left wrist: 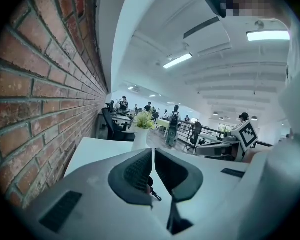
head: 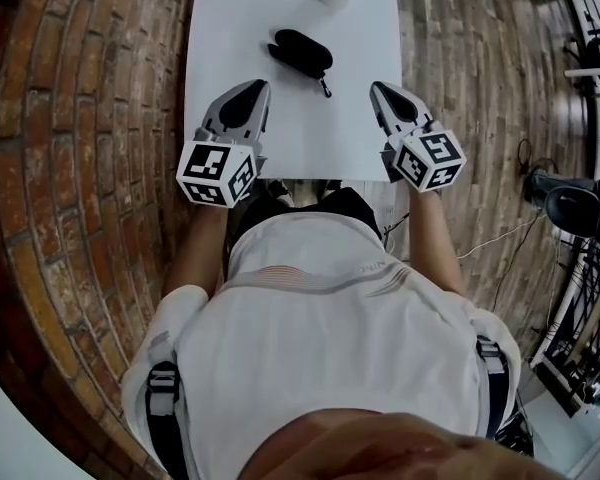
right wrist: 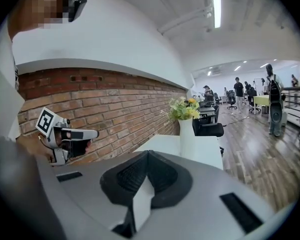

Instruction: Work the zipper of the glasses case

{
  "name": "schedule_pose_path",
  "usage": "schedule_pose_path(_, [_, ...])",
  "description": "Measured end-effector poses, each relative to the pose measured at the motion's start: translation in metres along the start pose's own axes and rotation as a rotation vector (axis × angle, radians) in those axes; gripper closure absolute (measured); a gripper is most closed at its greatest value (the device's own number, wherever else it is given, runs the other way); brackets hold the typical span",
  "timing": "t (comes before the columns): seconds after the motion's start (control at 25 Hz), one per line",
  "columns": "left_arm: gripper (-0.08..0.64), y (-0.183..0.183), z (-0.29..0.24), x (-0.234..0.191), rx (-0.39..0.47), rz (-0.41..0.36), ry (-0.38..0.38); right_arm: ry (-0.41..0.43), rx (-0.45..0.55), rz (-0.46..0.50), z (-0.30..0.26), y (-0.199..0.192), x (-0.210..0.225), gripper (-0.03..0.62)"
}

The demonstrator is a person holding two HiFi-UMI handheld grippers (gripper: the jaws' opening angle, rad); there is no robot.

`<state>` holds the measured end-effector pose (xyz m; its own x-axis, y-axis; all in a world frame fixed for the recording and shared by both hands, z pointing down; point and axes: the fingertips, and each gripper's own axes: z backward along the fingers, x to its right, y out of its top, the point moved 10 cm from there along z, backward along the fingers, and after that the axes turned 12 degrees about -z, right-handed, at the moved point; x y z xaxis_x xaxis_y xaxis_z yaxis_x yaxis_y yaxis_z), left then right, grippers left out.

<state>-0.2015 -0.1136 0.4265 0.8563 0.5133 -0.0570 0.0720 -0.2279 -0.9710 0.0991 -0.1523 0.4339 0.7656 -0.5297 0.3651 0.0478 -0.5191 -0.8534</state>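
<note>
One black glasses case (head: 300, 52), long and rounded, lies on the smooth white table (head: 280, 138) in the upper middle of the head view. Its little zipper pull (head: 325, 90) sticks out at the lower right end. A tall white vase (right wrist: 186, 136) holds yellow flowers (right wrist: 184, 109). Below the case and apart from it, the left gripper (head: 258, 88) and right gripper (head: 378, 88) point up the frame. Both have their bumpy dark pads pressed together, with nothing in them. A rough red brick wall (head: 80, 118) fills the left.
</note>
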Motion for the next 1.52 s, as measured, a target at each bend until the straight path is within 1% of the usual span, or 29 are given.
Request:
schedule_pose_path(0.16, [0.531,0.006,-0.004,0.006,-0.004,0.009,0.031,0.014,-0.017,0.001,-0.005,0.003,0.013,0.540])
schedule_pose_path(0.28, [0.531,0.007,-0.008,0.011,-0.009,0.015,0.044,0.025,-0.034,0.026,-0.008,0.008,0.020,0.540])
schedule_pose_path(0.32, [0.531,0.008,-0.009,0.013,-0.010,0.016,0.051,0.034,-0.043,0.036,-0.009,0.009,0.021,0.523])
schedule_pose_path(0.36, [0.531,0.008,-0.010,0.014,-0.010,0.017,0.058,0.045,-0.054,0.043,-0.011,0.010,0.022,0.476])
schedule_pose_path(0.48, [0.531,0.010,-0.013,0.018,-0.008,0.024,0.074,0.067,-0.093,0.077,-0.017,0.011,0.024,0.364])
schedule_pose_path(0.56, [0.531,0.009,-0.014,0.020,-0.012,0.027,0.081,0.076,-0.112,0.098,-0.021,0.011,0.025,0.309])
schedule_pose_path(0.64, [0.531,0.009,-0.016,0.020,-0.016,0.030,0.087,0.086,-0.128,0.106,-0.025,0.010,0.026,0.271])
schedule_pose_path(0.72, [0.531,0.008,-0.018,0.021,-0.020,0.033,0.091,0.094,-0.161,0.113,-0.031,0.007,0.028,0.214])
schedule_pose_path(0.8, [0.531,0.008,-0.019,0.022,-0.025,0.036,0.094,0.101,-0.213,0.135,-0.040,0.003,0.029,0.169])
schedule_pose_path(0.92, [0.531,0.006,-0.020,0.022,-0.032,0.040,0.099,0.096,-0.300,0.191,-0.059,-0.006,0.032,0.127])
schedule_pose_path(1.16, [0.531,-0.006,-0.016,0.015,-0.064,0.067,0.119,0.074,-0.480,0.302,-0.123,-0.040,0.039,0.035])
schedule_pose_path(1.24, [0.531,-0.011,-0.015,0.013,-0.078,0.079,0.122,0.057,-0.539,0.321,-0.145,-0.056,0.045,0.012])
schedule_pose_path(1.36, [0.531,-0.016,-0.017,0.010,-0.092,0.091,0.123,0.035,-0.602,0.329,-0.172,-0.073,0.055,0.008])
schedule_pose_path(1.52, [0.531,-0.023,-0.020,0.004,-0.110,0.107,0.124,0.028,-0.658,0.352,-0.201,-0.090,0.064,0.008])
